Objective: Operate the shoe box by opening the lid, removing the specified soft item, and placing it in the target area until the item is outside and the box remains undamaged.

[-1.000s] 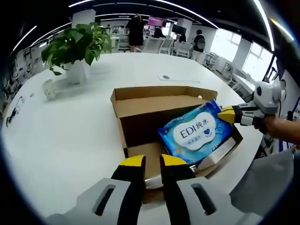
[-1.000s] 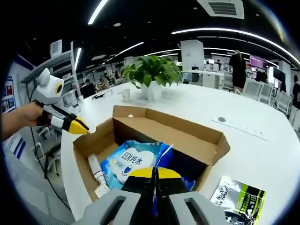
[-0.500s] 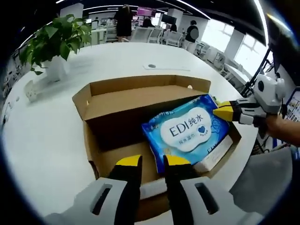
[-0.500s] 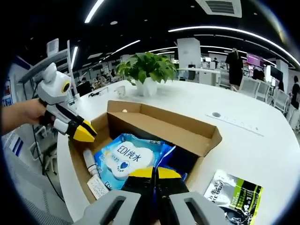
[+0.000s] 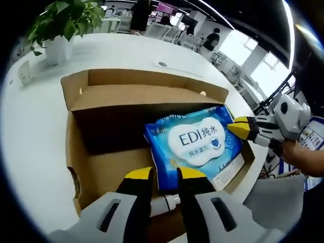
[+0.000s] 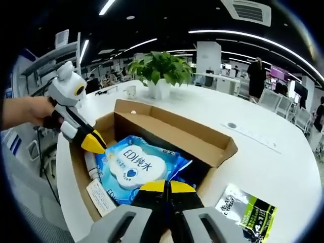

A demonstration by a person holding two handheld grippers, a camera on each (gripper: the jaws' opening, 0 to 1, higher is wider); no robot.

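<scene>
Two grippers meet over an open cardboard shoe box (image 5: 101, 96) on the white tabletop (image 5: 30, 126). Inside it lies a blue wet-wipes pack (image 5: 195, 144). The right gripper (image 6: 166, 188) has its jaws pinched together on a corner of the pack. The left gripper (image 5: 164, 174) holds its jaws slightly apart at the pack's opposite edge, gripping nothing. A potted plant (image 6: 161, 73) stands beyond the box, and a black-and-green packet (image 6: 247, 212) lies beside it.

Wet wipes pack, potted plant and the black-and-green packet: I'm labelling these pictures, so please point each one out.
wet wipes pack (image 5: 195, 147): left gripper view, on its white label.
potted plant (image 6: 161, 69): right gripper view, on its leaves.
black-and-green packet (image 6: 245, 213): right gripper view, on its printed face, beside the box.
</scene>
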